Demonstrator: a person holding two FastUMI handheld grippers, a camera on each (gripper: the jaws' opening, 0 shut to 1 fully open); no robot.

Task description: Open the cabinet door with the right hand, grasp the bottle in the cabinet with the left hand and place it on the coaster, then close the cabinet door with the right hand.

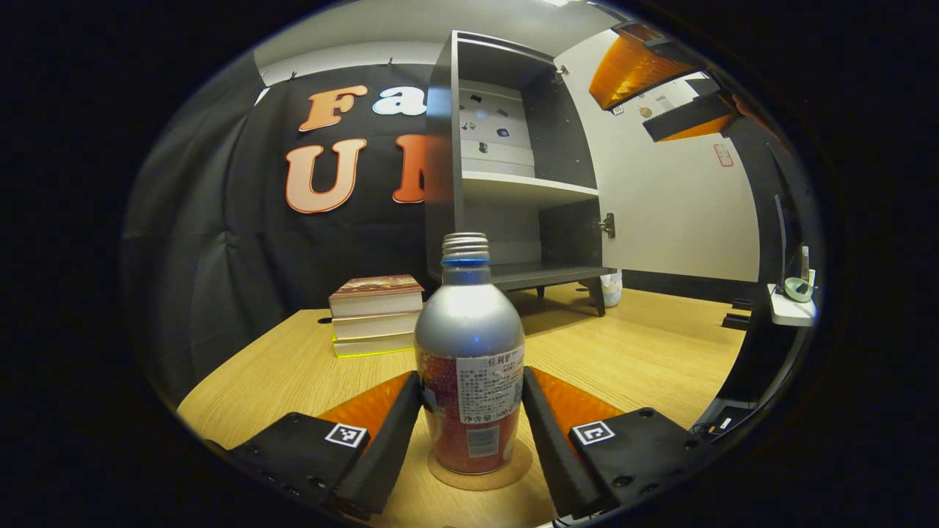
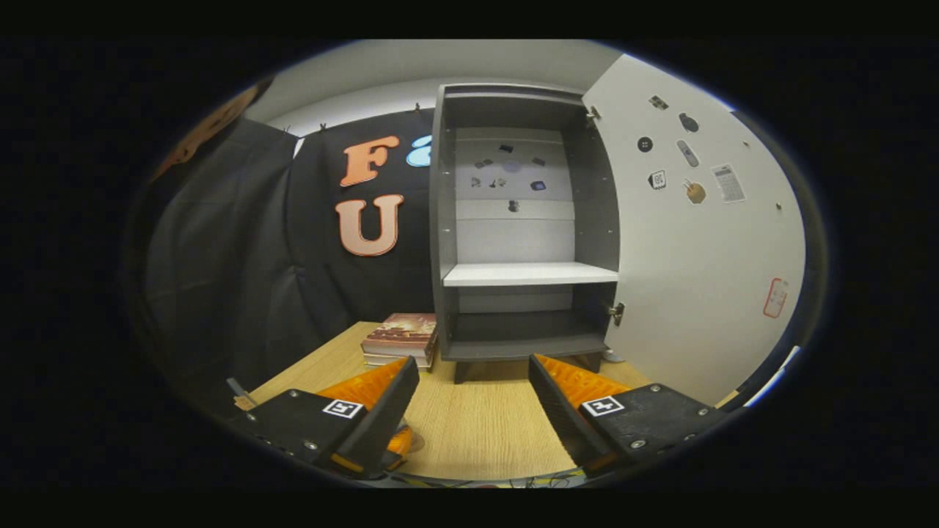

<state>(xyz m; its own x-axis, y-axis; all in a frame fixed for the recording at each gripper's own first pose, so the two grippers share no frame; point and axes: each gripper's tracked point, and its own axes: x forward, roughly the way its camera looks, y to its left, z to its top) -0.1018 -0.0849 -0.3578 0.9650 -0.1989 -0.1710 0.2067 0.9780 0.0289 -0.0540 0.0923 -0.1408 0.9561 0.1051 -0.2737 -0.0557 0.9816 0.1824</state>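
Note:
A silver bottle (image 1: 469, 352) with a red label and a screw cap stands upright on a round cork coaster (image 1: 480, 480) on the wooden table. My left gripper (image 1: 471, 396) is shut on the bottle, a finger pressing each side of its lower body. The dark cabinet (image 2: 513, 220) stands at the back of the table, its white door (image 2: 697, 257) swung wide open to the right and its shelves bare. My right gripper (image 2: 473, 381) hangs open in front of the cabinet with nothing between its fingers. It also appears high on the right in the left gripper view (image 1: 660, 88).
A stack of books (image 1: 375, 315) lies left of the cabinet (image 1: 506, 191), by the black cloth wall. Bare wooden table (image 1: 623, 345) stretches between the coaster and the cabinet. A small white shelf with a tape roll (image 1: 796, 290) sits at the far right.

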